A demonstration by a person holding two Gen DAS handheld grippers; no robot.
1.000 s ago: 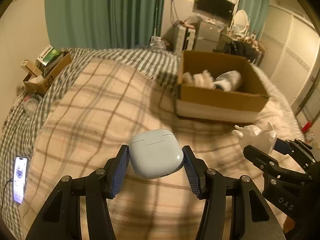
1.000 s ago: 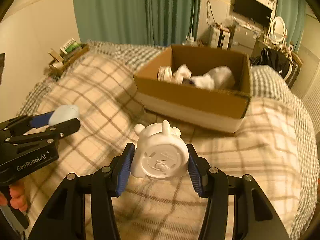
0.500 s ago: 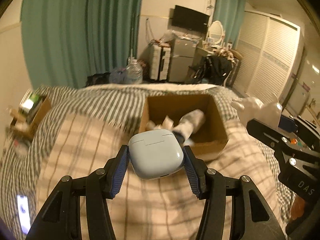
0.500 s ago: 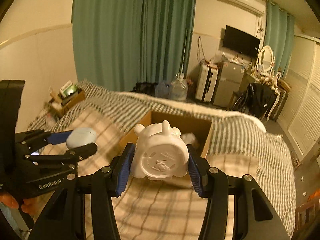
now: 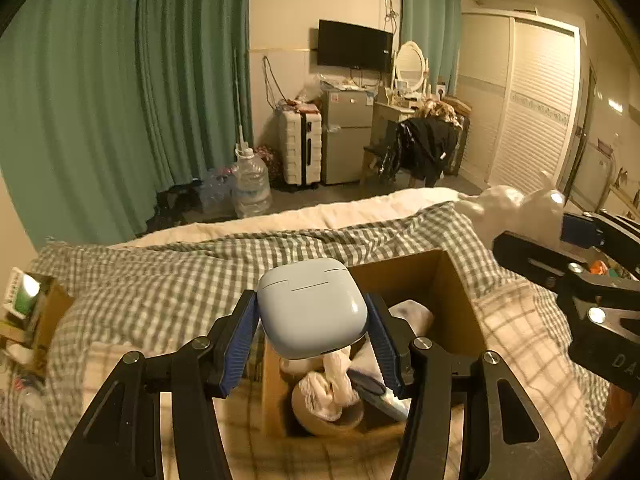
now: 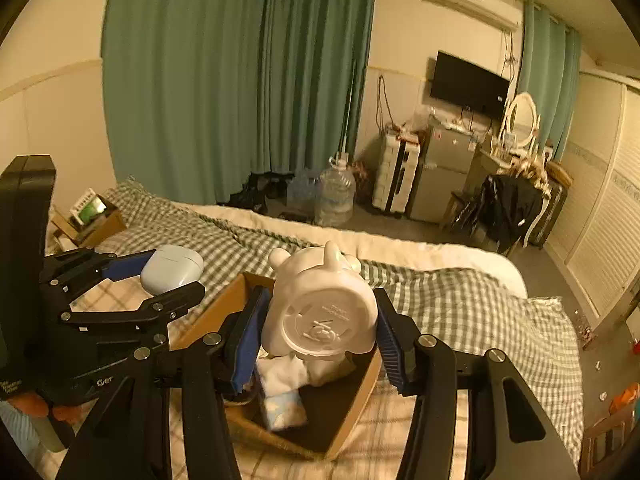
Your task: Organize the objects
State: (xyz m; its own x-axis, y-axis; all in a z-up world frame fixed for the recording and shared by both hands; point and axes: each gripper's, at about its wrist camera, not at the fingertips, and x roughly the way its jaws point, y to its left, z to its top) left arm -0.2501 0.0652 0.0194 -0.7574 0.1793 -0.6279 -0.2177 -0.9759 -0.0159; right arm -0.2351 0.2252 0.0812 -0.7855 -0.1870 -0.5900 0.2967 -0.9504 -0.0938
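My left gripper point(image 5: 312, 314) is shut on a pale blue earbud case point(image 5: 312, 308) and holds it above the near-left part of an open cardboard box point(image 5: 456, 300) on the bed. My right gripper point(image 6: 318, 326) is shut on a white ceramic animal figurine point(image 6: 320, 308), base toward the camera, above the same box point(image 6: 356, 408). The box holds white cloth bundles point(image 5: 332, 392) and other items. The left gripper with the case also shows in the right wrist view point(image 6: 172, 268). The figurine also shows at the right of the left wrist view point(image 5: 516, 208).
The bed has a plaid blanket point(image 5: 520, 344) and a checked cover point(image 5: 160, 272). A small carton of items point(image 5: 28, 304) sits at the bed's left edge. Beyond the bed stand water jugs point(image 5: 250, 184), a suitcase, a small fridge and green curtains.
Both grippers have lifted and moved forward with their objects, from low over the blanket to above the cardboard box. The box is now right beneath them.
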